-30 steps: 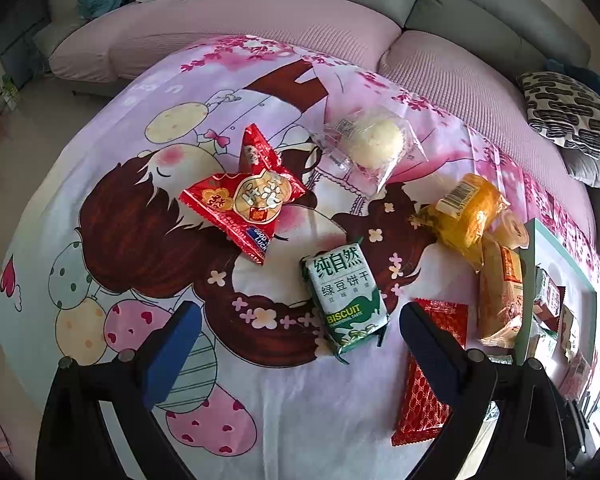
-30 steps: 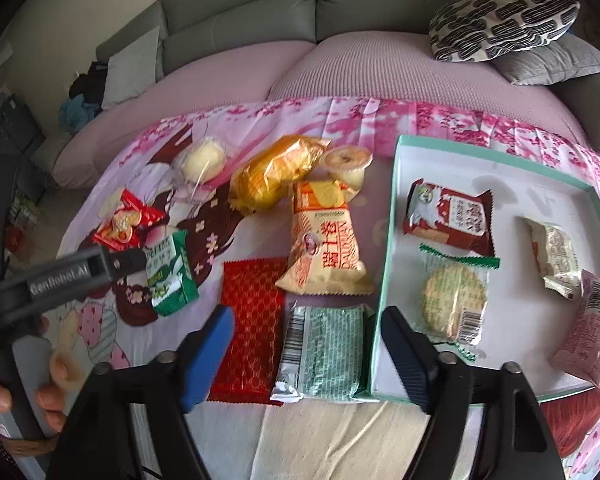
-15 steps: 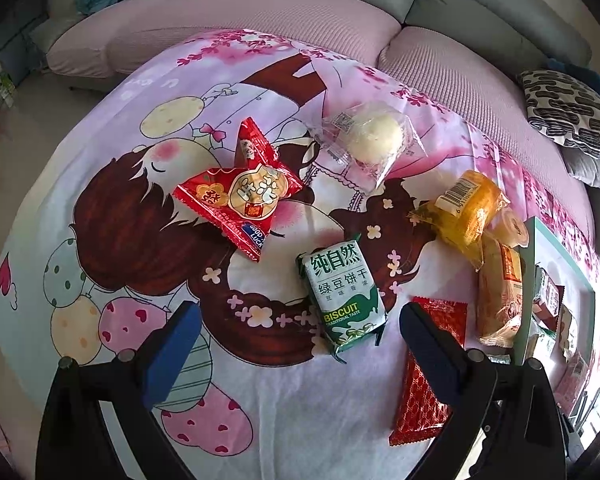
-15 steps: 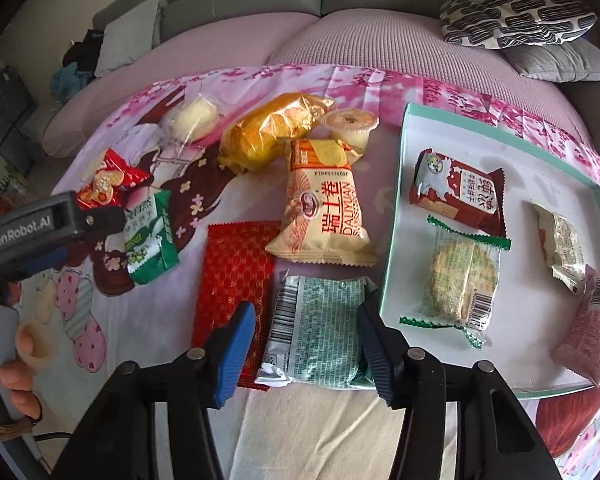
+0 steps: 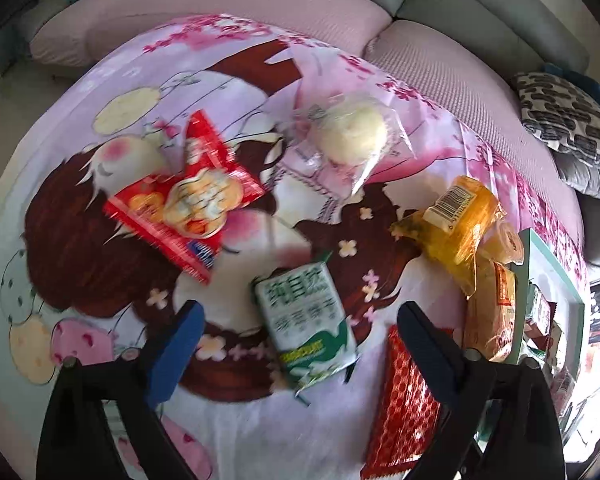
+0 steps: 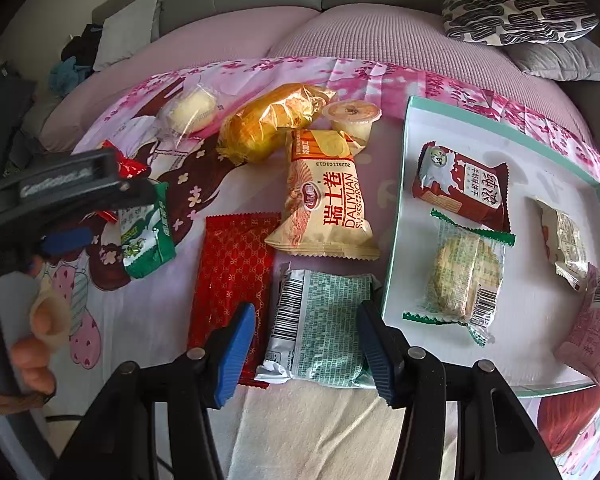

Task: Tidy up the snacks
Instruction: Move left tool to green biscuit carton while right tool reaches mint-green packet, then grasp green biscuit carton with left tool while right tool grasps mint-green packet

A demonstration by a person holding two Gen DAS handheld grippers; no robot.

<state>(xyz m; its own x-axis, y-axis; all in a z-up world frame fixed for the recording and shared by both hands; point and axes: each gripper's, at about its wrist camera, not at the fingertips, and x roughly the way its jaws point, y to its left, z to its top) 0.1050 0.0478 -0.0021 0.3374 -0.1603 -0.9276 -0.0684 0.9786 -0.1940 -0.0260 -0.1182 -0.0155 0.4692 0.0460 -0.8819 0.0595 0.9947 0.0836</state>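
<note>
A green biscuit pack (image 5: pixel 306 320) lies flat on the cartoon-print cloth, right between the fingers of my left gripper (image 5: pixel 300 340). Its jaws are closing, with a gap still on both sides of the pack. My right gripper (image 6: pixel 306 328) is shut on a green-and-white packet (image 6: pixel 320 320) that lies beside the tray's left rim; the blue pads sit against its two long edges. The teal-rimmed white tray (image 6: pixel 396 216) holds several wrapped snacks, among them a brown wafer pack (image 6: pixel 464 184) and a clear-wrapped cookie (image 6: pixel 464 276).
Loose on the cloth are a red flat pack (image 6: pixel 232 276), a cream Swiss-roll bag (image 6: pixel 328 208), a yellow bread bag (image 6: pixel 268 124), a pudding cup (image 6: pixel 352 118), a clear-wrapped bun (image 5: pixel 348 132) and a red cracker pack (image 5: pixel 188 208). A person's hand (image 6: pixel 36 332) is at the left. A sofa rings the far side.
The right gripper's jaws have narrowed onto the green-and-white packet. The left gripper has come down closer over the green biscuit pack and its jaws have narrowed a little.
</note>
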